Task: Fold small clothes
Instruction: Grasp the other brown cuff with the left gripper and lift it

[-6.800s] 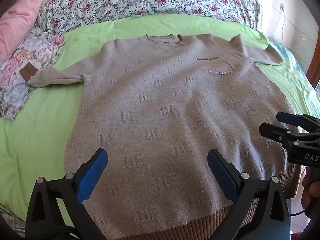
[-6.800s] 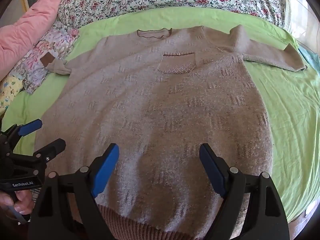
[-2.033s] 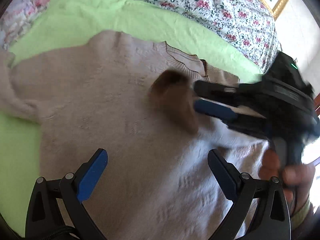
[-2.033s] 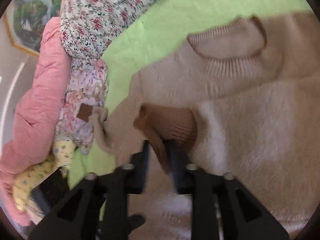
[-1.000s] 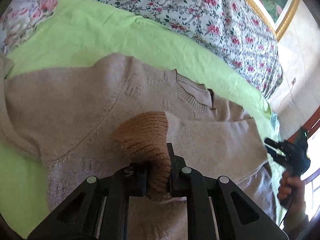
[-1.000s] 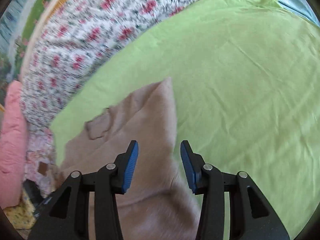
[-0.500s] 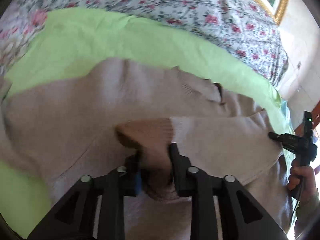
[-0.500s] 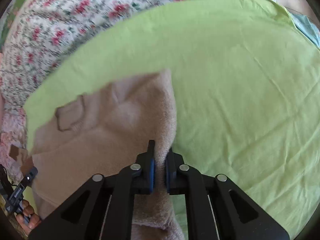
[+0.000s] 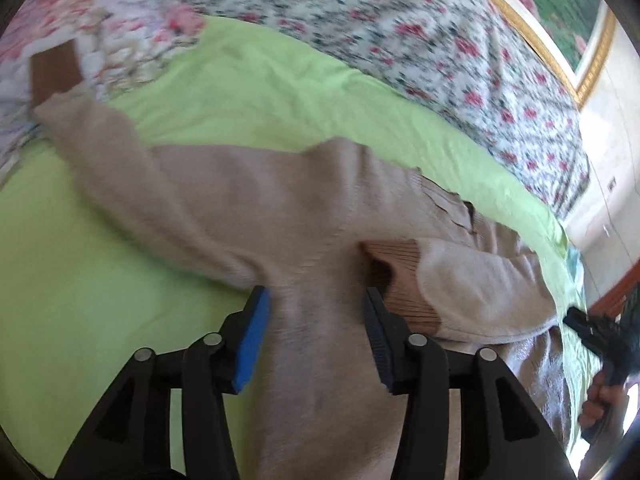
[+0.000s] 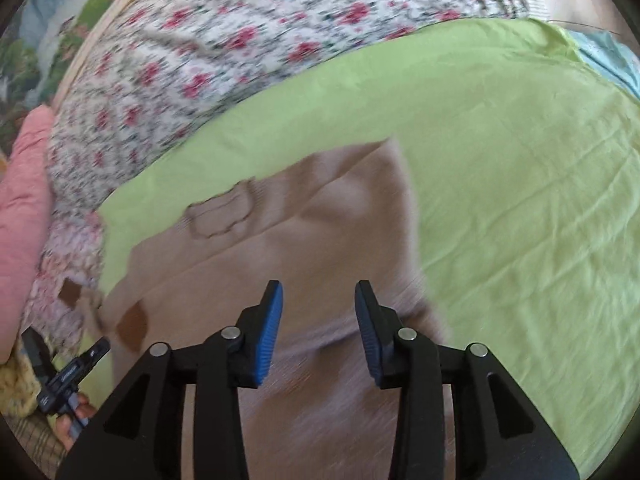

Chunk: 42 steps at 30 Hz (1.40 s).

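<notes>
While the beige sweater (image 9: 320,216) lay across the green sheet (image 9: 100,260) near the bed's head edge, the left sleeve (image 9: 120,168) was stretched toward the left edge, unfolded. Left gripper (image 9: 316,328) spread, empty, over the armpit; the right sleeve's ribbed cuff (image 9: 404,280) rested just beside it on the chest. Right gripper (image 10: 319,320) spread too, over the folded shoulder. Sleeve-folding looked half done; next call, pinch that left cuff. Only the right view showed the pink pillow (image 10: 24,220).
</notes>
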### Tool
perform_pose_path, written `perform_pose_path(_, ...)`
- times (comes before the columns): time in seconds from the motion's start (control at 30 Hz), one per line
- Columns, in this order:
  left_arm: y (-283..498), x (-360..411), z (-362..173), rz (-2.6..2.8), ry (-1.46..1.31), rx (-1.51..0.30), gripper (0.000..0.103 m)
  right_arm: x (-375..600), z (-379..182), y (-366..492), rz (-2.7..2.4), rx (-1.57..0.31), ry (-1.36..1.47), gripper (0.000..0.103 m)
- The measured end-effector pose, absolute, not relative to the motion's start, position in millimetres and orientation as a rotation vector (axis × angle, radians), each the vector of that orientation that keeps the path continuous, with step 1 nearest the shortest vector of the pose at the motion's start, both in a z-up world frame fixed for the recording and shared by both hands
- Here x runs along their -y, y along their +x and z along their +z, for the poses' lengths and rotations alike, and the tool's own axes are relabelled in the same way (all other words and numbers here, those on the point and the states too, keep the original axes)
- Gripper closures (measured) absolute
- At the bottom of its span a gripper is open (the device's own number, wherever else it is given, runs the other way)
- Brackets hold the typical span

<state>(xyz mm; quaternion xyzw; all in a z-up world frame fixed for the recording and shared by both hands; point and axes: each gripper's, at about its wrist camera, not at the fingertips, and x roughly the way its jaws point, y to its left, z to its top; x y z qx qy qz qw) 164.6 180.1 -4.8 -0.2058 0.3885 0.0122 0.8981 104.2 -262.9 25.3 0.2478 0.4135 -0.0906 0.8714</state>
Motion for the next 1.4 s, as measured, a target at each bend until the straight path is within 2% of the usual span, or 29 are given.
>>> perform_pose_path(0.1,156,-205,-7,0.076,-0.469,-0.808,0.054,241,22,102,-0.14,-0.896,0.519,0.064)
perform_pose_path(0.13,154,-212,-8,0.089,-0.483,-0.808,0.05,235,20,101,-0.125,-0.906,0.518,0.063)
perform_pose_path(0.17,152,-218,-8,0.095,-0.496,-0.807,0.041,229,18,101,-0.112,-0.915,0.517,0.063)
perform_pose_path(0.23,149,-234,-8,0.12,-0.53,-0.791,0.031,220,14,99,-0.094,-0.931,0.516,0.063)
perform_pose_path(0.5,162,-315,-8,0.267,-0.664,-0.781,0.03,187,7,89,-0.03,-0.996,0.505,0.063)
perform_pose_path(0.7,183,-394,-9,0.373,-0.793,-0.749,0.022,174,13,80,-0.002,-1.009,0.502,0.062)
perform_pose_path(0.97,214,-466,-25,0.493,-0.913,-0.726,0.022,158,12,75,0.028,-1.042,0.481,0.062)
perform_pose_path(1.0,218,-469,-24,0.502,-0.911,-0.716,0.025,157,12,74,0.028,-1.042,0.481,0.062)
perform_pose_path(1.03,221,-470,-22,0.51,-0.893,-0.706,0.037,156,11,74,0.03,-1.044,0.483,0.062)
perform_pose_path(1.07,225,-469,-19,0.505,-0.87,-0.704,0.062,155,11,75,0.03,-1.046,0.484,0.062)
perform_pose_path(1.13,231,-459,-12,0.485,-0.816,-0.713,0.09,155,10,75,0.029,-1.05,0.483,0.062)
perform_pose_path(1.2,231,-443,-1,0.486,-0.753,-0.692,0.099,155,10,74,0.03,-1.047,0.488,0.062)
perform_pose_path(1.4,221,-371,48,0.349,-0.605,-0.623,0.099,162,13,68,0.018,-1.023,0.514,0.062)
